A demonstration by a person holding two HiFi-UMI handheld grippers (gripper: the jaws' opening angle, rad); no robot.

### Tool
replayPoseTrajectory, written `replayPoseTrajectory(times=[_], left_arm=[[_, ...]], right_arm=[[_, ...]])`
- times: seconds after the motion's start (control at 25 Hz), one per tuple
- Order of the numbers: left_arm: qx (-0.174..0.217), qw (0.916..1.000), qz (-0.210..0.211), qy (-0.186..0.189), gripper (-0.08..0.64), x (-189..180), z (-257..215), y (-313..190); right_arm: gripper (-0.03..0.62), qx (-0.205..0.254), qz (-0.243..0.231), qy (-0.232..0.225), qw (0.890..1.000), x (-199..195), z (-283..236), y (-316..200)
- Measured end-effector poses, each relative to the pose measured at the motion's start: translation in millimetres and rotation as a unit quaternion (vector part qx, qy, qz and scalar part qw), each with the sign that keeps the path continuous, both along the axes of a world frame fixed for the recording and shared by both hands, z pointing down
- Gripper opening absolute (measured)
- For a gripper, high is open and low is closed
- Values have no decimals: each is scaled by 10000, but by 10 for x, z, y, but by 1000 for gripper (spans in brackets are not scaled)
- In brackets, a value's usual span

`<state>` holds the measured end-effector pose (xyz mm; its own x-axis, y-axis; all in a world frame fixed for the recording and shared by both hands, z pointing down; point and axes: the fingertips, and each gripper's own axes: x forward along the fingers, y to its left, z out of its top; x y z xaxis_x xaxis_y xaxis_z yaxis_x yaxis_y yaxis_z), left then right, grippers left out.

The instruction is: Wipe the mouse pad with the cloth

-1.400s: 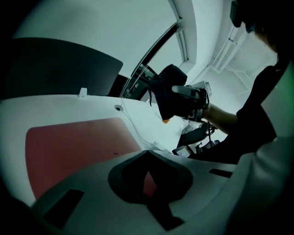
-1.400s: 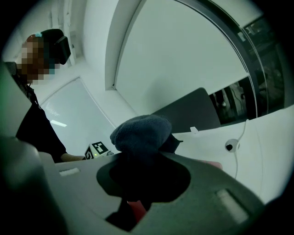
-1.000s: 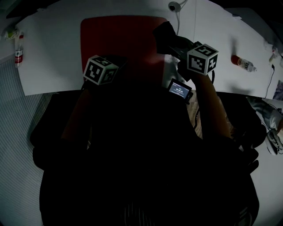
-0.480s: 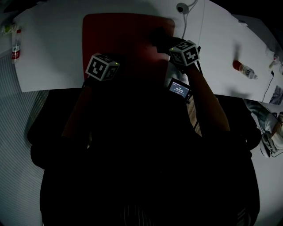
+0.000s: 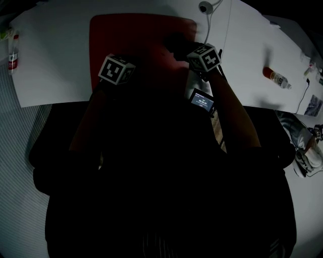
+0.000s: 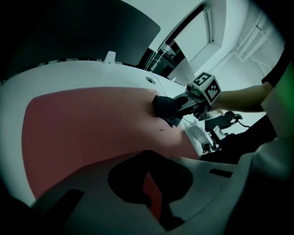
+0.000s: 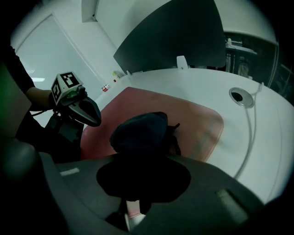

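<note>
A red mouse pad [image 5: 136, 43] lies on the white table [image 5: 55, 60]. My right gripper [image 7: 138, 158] is shut on a bunched dark cloth [image 7: 140, 133], which rests on the pad's right part [image 7: 202, 124]. The left gripper view shows that cloth [image 6: 166, 105] low over the pad [image 6: 87, 124], held by the right gripper [image 6: 178, 104]. My left gripper [image 6: 149, 193] sits at the pad's near left edge, its dark fingers [image 7: 87, 112] drawn together to a point with nothing between them. Only a thin red sliver shows at its tips.
A round grey fitting [image 5: 204, 7] with a cable sits behind the pad. One small bottle [image 5: 276, 77] lies at the right of the table, another [image 5: 12, 53] at the far left. A small lit screen [image 5: 203, 101] hangs near the front edge. A dark panel [image 7: 170, 36] stands behind the table.
The right gripper has carried the cloth left and farther onto the pad. The left gripper has stayed at the pad's near left edge.
</note>
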<state>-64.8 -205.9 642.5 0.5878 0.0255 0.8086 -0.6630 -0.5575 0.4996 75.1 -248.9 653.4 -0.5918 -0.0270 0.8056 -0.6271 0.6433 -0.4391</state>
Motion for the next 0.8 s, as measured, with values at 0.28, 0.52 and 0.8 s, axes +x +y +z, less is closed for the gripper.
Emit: replayPoseTrajectory(times=[0.28,0.52,0.8], left_arm=[[225,9981,117,-570,5,-26,262,-154],[447,9968,219,-621,5,-33,296,-138],[203,9970,403,-625,5,-43,314,-134]], right_arm=[[69,85,-4,61,9999,-7,14,-14],[69,11,26,-12,10000,-2,26,-17],[71,972,349,43,9946,104,-229,-408]])
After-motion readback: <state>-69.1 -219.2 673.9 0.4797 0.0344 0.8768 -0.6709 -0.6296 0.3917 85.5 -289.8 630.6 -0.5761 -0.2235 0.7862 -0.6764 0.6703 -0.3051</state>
